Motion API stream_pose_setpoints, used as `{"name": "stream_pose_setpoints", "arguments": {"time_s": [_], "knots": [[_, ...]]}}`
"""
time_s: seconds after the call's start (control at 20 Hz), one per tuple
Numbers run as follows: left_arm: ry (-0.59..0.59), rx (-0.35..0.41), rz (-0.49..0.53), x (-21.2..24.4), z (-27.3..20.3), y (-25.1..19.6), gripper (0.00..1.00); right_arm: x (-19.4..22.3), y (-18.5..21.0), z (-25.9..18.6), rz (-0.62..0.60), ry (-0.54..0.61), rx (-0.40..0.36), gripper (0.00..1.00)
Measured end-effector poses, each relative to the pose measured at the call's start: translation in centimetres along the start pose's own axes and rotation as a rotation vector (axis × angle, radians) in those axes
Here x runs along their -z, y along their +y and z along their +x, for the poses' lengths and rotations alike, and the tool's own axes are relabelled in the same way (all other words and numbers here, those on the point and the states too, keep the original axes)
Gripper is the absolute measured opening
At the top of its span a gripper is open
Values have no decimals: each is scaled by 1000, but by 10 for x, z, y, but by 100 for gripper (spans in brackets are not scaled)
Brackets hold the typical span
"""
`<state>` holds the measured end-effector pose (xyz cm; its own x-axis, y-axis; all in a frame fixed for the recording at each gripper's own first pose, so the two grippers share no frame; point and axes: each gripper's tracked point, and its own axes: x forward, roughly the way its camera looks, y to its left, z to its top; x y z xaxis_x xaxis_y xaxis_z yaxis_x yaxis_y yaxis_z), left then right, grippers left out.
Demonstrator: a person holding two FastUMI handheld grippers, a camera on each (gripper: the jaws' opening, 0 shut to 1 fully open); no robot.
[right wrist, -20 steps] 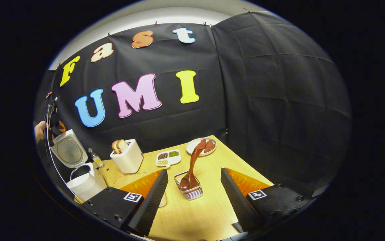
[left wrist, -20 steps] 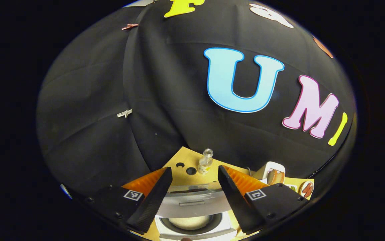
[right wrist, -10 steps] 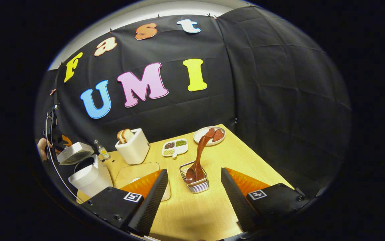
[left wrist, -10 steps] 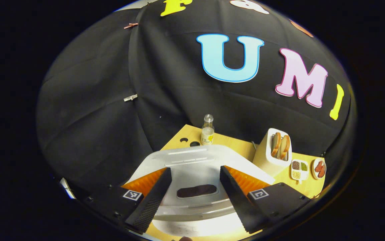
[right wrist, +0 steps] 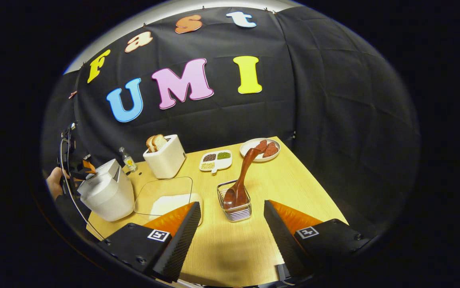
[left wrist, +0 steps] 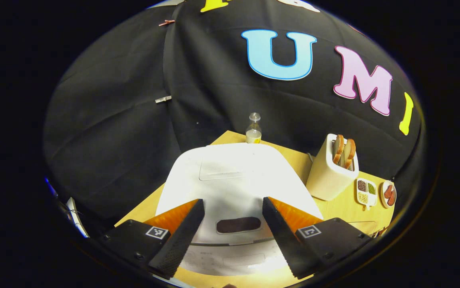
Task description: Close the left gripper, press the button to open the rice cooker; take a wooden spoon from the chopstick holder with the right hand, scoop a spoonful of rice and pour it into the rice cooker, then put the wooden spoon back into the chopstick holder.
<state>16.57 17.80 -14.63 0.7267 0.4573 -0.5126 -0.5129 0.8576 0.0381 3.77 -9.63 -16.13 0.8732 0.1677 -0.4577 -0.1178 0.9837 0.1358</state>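
Observation:
The white rice cooker lies just under my left gripper, its lid down and a dark oval panel between my fingers. The left gripper is open, with nothing held. In the right gripper view the cooker stands at the table's left edge, with the left gripper and a hand over its top. The wooden spoon leans bowl-down in the wire chopstick holder, just beyond my open right gripper. A clear container of rice lies between the cooker and the holder.
A toaster with bread, a small bottle, a divided dish of grains and a plate of sausage slices line the back of the wooden table. Black cloth walls close in the back and right.
The cooker lid has swung from upright down onto the pot, with the left gripper following it down. The right gripper has drawn back a little from the holder.

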Motion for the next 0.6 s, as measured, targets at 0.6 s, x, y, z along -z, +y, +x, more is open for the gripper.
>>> {"name": "stream_pose_setpoints", "arguments": {"time_s": [0.6], "knots": [[-61,-9,1,16,7,-12,100,-2,-32,38,-79,50,-42,99]]}}
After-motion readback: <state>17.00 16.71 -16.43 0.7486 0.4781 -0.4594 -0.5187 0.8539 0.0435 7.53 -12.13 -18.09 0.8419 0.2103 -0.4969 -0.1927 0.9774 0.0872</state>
